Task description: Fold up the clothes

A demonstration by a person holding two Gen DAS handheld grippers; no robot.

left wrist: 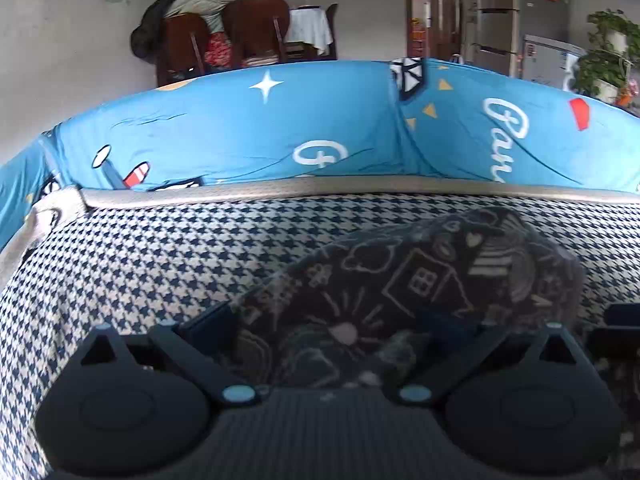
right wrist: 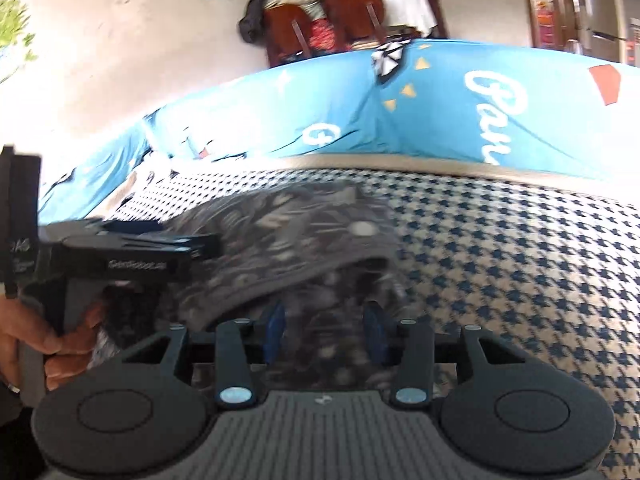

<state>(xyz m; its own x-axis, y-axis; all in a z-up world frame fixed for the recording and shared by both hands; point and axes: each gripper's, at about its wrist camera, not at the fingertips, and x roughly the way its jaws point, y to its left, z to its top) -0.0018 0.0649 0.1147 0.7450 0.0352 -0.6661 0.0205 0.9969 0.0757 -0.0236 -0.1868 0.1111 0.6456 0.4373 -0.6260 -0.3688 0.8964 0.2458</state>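
Left wrist: left gripper (left wrist: 324, 320) fingers wide apart, dark patterned garment (left wrist: 420, 276) bunched between them, grip unclear; checked cushion (left wrist: 140, 264) bare to the left up to its piped edge; blue sheet (left wrist: 260, 128) behind. Right wrist: right gripper (right wrist: 324, 336) blue pads (right wrist: 274, 332) partly apart around blurred garment (right wrist: 288, 232); cushion (right wrist: 520, 264) open rightward; hand (right wrist: 36, 340) at left.

A cushioned surface covered in navy-and-cream houndstooth fabric (left wrist: 160, 248) carries everything, edged at the far side by a pale beige piped border (left wrist: 320, 188). Directly on it lies 1 dark garment printed with pale doodles of houses and hearts (left wrist: 400, 280), rumpled and blurred in the right wrist view. Behind the border rises a bright blue cloth with white lettering and stars (left wrist: 240, 128).
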